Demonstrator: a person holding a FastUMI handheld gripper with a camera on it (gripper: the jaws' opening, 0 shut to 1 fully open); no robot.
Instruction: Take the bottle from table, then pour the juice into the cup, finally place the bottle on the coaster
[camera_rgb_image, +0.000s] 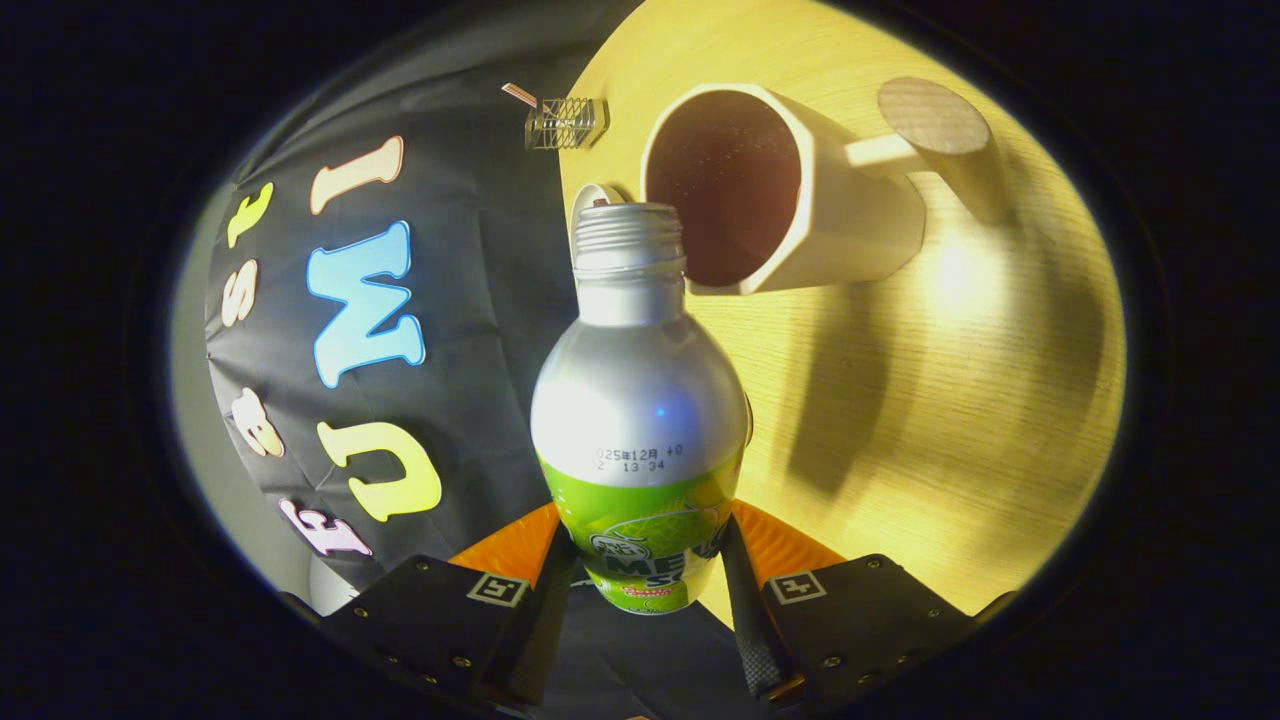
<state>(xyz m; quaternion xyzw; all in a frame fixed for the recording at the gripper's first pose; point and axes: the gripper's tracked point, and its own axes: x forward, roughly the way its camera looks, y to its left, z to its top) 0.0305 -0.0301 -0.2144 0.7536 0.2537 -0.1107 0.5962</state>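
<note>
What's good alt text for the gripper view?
The gripper is shut on an uncapped bottle, tilted so its mouth is at the rim of a cup on the wooden table; a round coaster lies beyond.

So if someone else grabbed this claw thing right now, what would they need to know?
Claw: shut on the bottle, both fingers pressing its lower body.
Bottle: cap off, tilted with its open mouth right at the rim of the cup.
Cup: stands on the wooden table, dark inside; I cannot tell whether juice is in it.
Coaster: round, just beyond the cup.
Done: bottle picked up and brought to the cup.
Left: finish pouring, then set the bottle on the coaster.
</note>
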